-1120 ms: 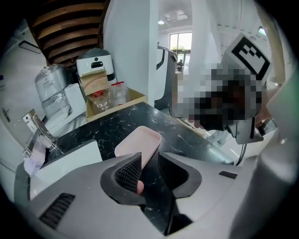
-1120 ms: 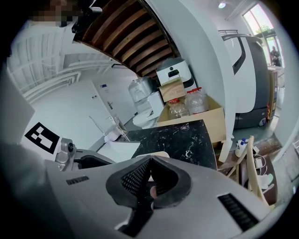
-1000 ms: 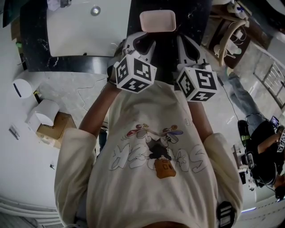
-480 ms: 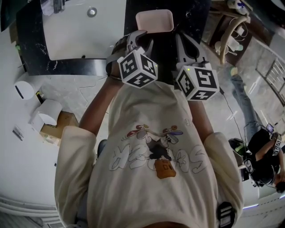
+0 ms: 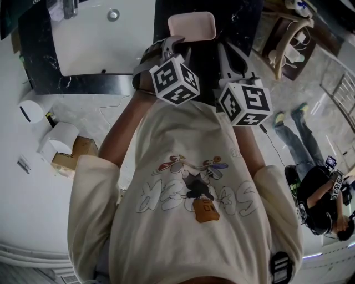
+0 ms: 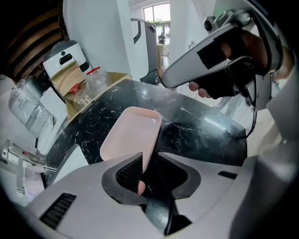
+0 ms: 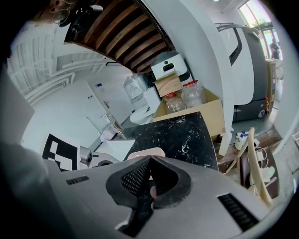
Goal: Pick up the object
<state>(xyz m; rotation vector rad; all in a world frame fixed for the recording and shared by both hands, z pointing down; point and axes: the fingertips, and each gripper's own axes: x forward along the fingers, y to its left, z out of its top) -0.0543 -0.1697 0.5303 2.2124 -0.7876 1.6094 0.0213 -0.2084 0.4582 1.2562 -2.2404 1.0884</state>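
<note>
The pale pink, rounded-rectangle plastic tray (image 5: 191, 26) lies flat on the black marble desk (image 5: 239, 22), not yet lifted. The left tongs (image 6: 149, 163) straddle its near edge, spread; they have just been closing, with no firm pinch yet. The right tongs (image 7: 150, 161) are pressed together and empty. Gripping and lifting remain.

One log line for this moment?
left hand-held gripper: jaws just closing, pink tray edge between them, not gripped | right hand-held gripper: shut, empty

This is looking like a kitchen set up inside a studio or showroom: a black marble counter (image 5: 244, 22) is holding a white sink (image 5: 100, 50) with a drain (image 5: 113, 15). A cardboard box (image 7: 208, 109) of plastic jars (image 7: 192, 95) is standing under a wooden slatted ceiling (image 7: 126, 32), and another person (image 5: 319, 202) is sitting or crouching nearby.
</note>
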